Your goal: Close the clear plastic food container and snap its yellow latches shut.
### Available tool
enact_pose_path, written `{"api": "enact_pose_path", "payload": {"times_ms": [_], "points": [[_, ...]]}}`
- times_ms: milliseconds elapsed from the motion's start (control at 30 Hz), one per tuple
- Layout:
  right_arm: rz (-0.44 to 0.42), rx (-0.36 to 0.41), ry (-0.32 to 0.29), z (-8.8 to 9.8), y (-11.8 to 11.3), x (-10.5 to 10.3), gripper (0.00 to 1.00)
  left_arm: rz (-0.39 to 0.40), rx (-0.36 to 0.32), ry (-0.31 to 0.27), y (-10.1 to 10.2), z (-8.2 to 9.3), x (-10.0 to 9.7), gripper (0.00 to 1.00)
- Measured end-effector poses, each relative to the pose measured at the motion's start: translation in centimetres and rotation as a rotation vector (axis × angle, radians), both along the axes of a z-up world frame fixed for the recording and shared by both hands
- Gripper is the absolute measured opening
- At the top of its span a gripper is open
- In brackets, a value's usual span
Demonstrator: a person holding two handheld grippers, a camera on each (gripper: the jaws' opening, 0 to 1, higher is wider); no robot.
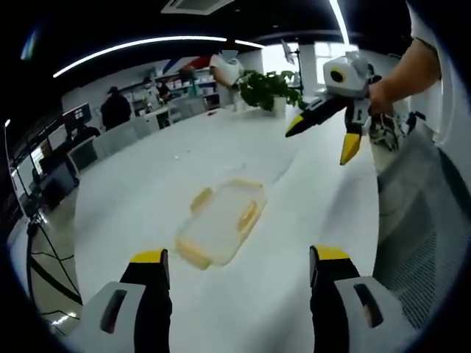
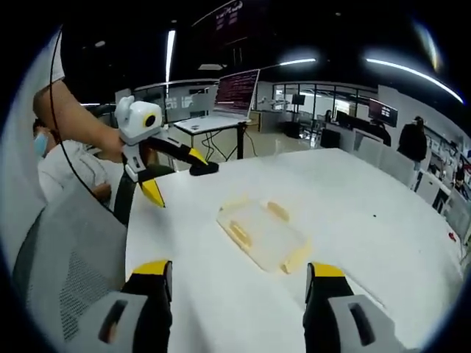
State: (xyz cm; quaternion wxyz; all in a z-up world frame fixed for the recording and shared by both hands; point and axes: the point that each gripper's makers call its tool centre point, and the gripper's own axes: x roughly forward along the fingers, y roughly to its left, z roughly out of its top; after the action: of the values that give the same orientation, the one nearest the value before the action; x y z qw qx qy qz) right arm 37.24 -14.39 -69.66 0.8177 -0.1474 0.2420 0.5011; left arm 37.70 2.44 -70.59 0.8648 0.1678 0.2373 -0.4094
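A clear plastic food container (image 1: 221,223) with yellow latches (image 1: 248,217) lies flat on the white table (image 1: 140,184), its lid resting on top. I cannot tell whether the latches are snapped down. My left gripper (image 1: 239,262) hovers open just short of it, nothing between its jaws. My right gripper (image 1: 321,141) hangs open above the table to the container's far right, held by a hand. In the right gripper view the container (image 2: 261,234) lies ahead of my open right gripper (image 2: 237,271), with the left gripper (image 2: 176,176) open in the air at upper left.
A grey mesh chair (image 1: 423,220) stands at the table's edge beside the person holding the grippers. A potted plant (image 1: 265,88) sits at the table's far end. A laptop on a stand (image 2: 235,92) and several desks with people lie beyond.
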Motion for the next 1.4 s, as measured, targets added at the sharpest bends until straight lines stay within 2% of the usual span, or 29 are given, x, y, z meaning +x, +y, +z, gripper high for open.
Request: {"api": "enact_pose_path", "payload": {"times_ms": [567,1400], "points": [[0.036,-0.016,0.011,-0.2,1.8,2.0,0.73,-0.006,0.003,-0.005,0.4,-0.1,1.2,0.76],[0.106,-0.086,0.016,-1.4,1.8,5.1,0.71,-0.032,0.035,-0.004,0.9,-1.0,3.7,0.76]]}}
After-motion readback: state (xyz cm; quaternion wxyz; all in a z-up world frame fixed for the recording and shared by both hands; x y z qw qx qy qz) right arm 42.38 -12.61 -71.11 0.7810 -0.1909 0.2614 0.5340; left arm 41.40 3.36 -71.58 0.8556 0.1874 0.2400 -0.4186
